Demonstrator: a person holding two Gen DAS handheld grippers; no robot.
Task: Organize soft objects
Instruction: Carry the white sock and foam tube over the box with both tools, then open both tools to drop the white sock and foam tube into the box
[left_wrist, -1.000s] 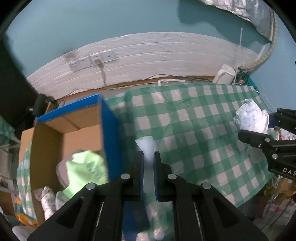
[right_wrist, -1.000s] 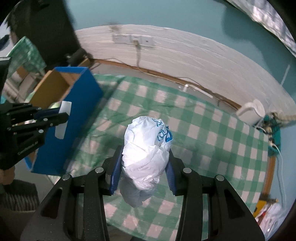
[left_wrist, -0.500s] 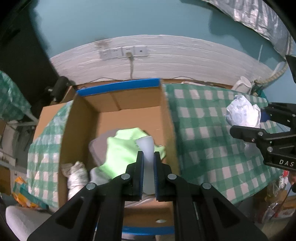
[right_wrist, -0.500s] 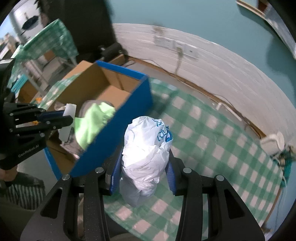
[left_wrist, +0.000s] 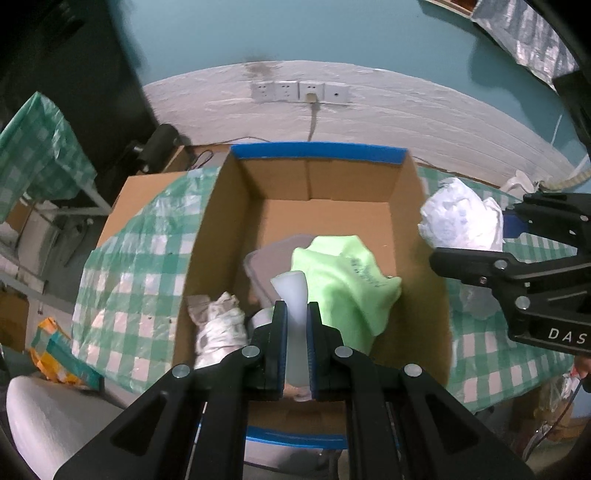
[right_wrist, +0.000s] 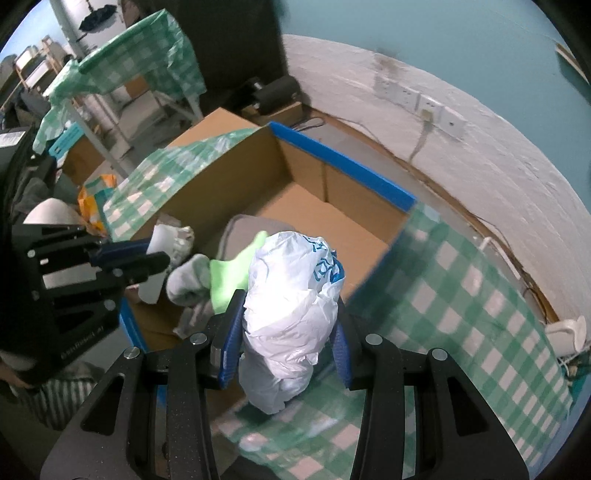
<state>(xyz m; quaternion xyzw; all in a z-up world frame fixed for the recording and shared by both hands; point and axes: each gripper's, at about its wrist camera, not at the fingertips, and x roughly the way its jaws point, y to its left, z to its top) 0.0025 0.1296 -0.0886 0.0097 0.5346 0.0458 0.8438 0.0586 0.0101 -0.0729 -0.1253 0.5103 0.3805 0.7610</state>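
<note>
Left gripper (left_wrist: 296, 314) clamped on a pale, translucent soft piece (left_wrist: 291, 291), poised above the near half of the open cardboard box (left_wrist: 314, 184), fingers pointing down and forward toward the far wall. Right gripper (right_wrist: 282, 332) closed around a crumpled white plastic bag (right_wrist: 291, 295), held at the box's right wall, over the seam where box meets green checked table (right_wrist: 461, 295), tilted toward the opening. Inside the box already: a lime-green cloth (left_wrist: 343, 273) draped over a grey container (left_wrist: 273, 258), plus a whitish bundled rag (left_wrist: 218, 325) in the near left corner. Judged from this, well into the sorting, several soft items stowed, two more in hand and not yet released. Nothing else soft visible on the table's shown part; more beyond view cannot be ruled out. Remaining: lower and let go of both pieces inside the walls.
</note>
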